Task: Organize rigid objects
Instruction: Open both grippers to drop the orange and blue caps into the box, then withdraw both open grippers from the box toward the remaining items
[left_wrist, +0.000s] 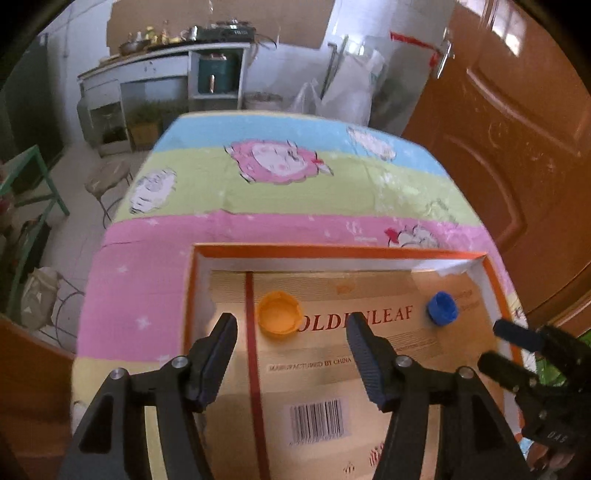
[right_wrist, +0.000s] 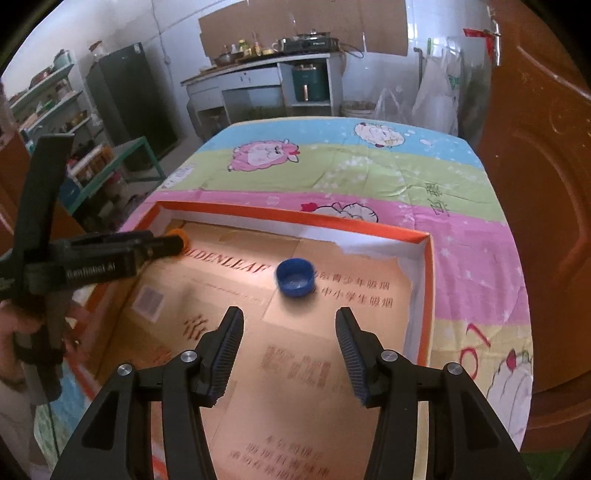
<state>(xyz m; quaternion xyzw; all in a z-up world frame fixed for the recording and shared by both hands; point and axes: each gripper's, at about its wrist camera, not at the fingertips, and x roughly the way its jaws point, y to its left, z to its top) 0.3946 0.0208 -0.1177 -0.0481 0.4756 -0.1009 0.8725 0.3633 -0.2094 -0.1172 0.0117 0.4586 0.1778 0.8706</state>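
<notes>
Orange-rimmed box (left_wrist: 332, 252) holds both caps; orange cap (left_wrist: 277, 313) clear only in left view, both tools empty w/ fingers apart

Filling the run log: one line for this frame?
left hand-held gripper: open, empty | right hand-held gripper: open, empty | orange cap, blue cap: in box

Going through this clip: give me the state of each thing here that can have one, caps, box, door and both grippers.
orange cap: open side up, on the box floor, free of the jaws
blue cap: open side up, on the box floor, not held
box: open, no lid on
left gripper: open, empty
right gripper: open, empty
door: cannot tell whether it is latched
</notes>
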